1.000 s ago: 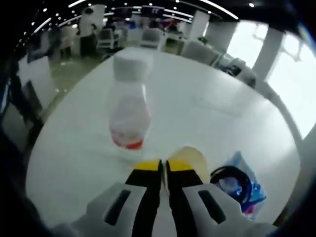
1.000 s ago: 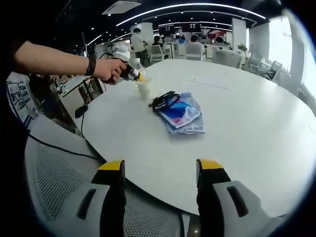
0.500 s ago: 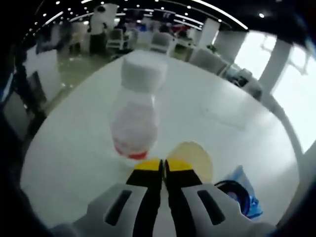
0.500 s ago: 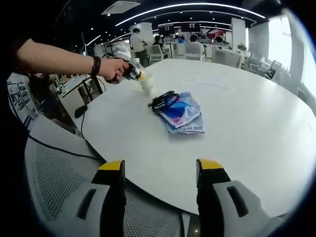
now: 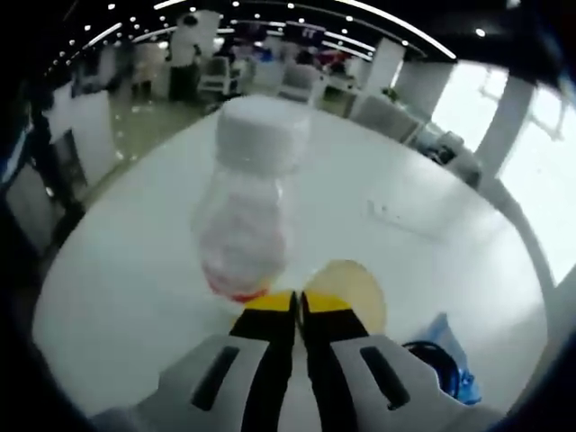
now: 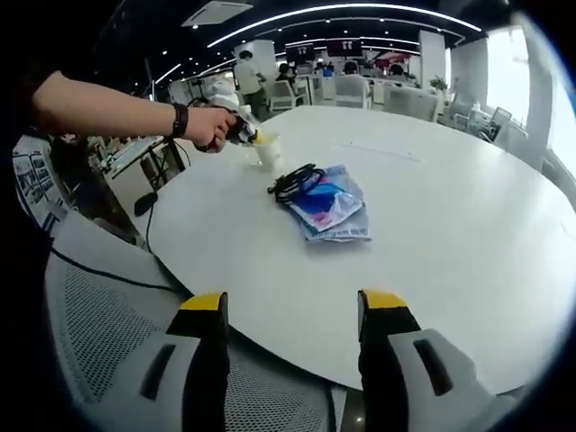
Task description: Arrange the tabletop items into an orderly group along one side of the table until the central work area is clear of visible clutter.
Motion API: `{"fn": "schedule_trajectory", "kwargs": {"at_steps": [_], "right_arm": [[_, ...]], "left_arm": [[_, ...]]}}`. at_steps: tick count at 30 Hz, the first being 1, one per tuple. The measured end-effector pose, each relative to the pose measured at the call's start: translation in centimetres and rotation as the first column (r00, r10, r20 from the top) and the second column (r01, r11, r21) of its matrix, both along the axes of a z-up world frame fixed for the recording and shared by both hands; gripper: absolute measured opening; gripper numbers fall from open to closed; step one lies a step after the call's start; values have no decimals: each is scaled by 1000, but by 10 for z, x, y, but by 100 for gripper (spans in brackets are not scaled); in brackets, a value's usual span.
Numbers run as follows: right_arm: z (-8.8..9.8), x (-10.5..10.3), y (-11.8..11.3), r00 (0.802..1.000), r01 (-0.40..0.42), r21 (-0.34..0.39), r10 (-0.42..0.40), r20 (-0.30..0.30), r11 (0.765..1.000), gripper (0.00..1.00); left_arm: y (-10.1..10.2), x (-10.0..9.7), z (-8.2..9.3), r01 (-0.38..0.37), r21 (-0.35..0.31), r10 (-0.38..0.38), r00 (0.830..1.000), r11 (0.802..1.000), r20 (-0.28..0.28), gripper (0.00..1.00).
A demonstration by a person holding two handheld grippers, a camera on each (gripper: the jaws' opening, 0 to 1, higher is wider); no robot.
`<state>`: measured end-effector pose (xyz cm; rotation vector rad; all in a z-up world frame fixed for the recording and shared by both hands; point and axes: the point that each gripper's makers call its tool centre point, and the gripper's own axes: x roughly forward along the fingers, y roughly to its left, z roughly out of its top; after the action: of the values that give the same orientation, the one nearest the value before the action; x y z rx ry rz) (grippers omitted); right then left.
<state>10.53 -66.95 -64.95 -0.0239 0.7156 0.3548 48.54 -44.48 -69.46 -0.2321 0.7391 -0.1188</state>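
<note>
Gripping the cup rim, left tool sits clamped beside the bottle; right tool hangs apart. Next: slide cup toward the surface edge.

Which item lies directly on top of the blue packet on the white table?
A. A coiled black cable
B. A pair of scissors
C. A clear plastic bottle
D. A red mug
A: in the right gripper view, a coiled black cable rests on the upper corner of the blue packet, while the clear bottle stands apart on the table, ahead of the left tool.
</note>
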Motion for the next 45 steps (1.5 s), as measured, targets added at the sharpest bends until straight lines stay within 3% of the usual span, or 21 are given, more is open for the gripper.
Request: {"fn": "schedule_trajectory", "kwargs": {"at_steps": [17,28,38,42,45], "right_arm": [[1,1,0,1000,5,3,-5,1,1000,57],[2,1,0,1000,6,7,-6,2,1000,57],[3,1,2,1000,-4,9,4,12,1000,57],[3,1,2,1000,-7,7,7,18,1000,57],[4,1,2,1000,-8,9,8,21,1000,57]], "left_arm": [[-4,2,4,-15,-5,15,1000,1000,25,2],[-12,-4,8,15,2,-15,999,1000,30,20],[-2,-16,25,20,30,-22,998,999,56,24],[-8,-31,27,73,-8,-73,997,997,24,32],[-4,-36,32,103,27,-104,994,994,41,37]]}}
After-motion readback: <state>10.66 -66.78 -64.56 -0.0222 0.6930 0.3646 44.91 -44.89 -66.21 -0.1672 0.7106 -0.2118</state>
